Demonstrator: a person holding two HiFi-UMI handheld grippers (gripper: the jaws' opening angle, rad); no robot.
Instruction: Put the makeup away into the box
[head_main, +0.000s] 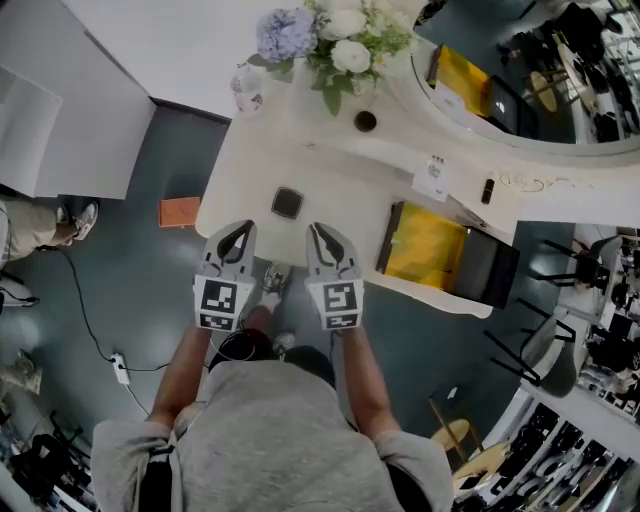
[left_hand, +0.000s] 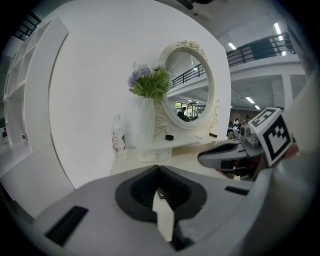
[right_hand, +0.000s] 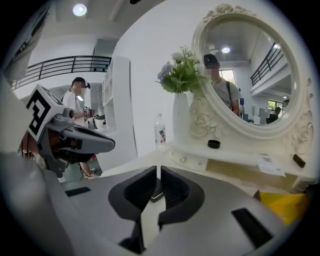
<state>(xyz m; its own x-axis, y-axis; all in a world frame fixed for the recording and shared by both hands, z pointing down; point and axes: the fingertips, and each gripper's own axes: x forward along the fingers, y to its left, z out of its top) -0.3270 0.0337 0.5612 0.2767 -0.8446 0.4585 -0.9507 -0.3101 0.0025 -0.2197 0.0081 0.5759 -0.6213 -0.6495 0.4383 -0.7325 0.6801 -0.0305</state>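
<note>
Task at start, nothing seems packed yet.
- White table (head_main: 340, 185).
- Open yellow box (head_main: 425, 245) at its right side, looks empty.
- Left gripper (head_main: 238, 232) and right gripper (head_main: 322, 232): jaws closed together, nothing held, above front edge.
- Black compact (head_main: 287, 203) just beyond grippers.
- Small jar (head_main: 366, 121) and dark tube (head_main: 487, 190) farther back.
- All three outside box.

Small black square makeup compact (head_main: 287, 203) lying flat, with the open box (head_main: 425, 245) at its 3 o'clock, apart, yellow inside, dark lid (head_main: 492, 268) folded out toward 3 o'clock.
</note>
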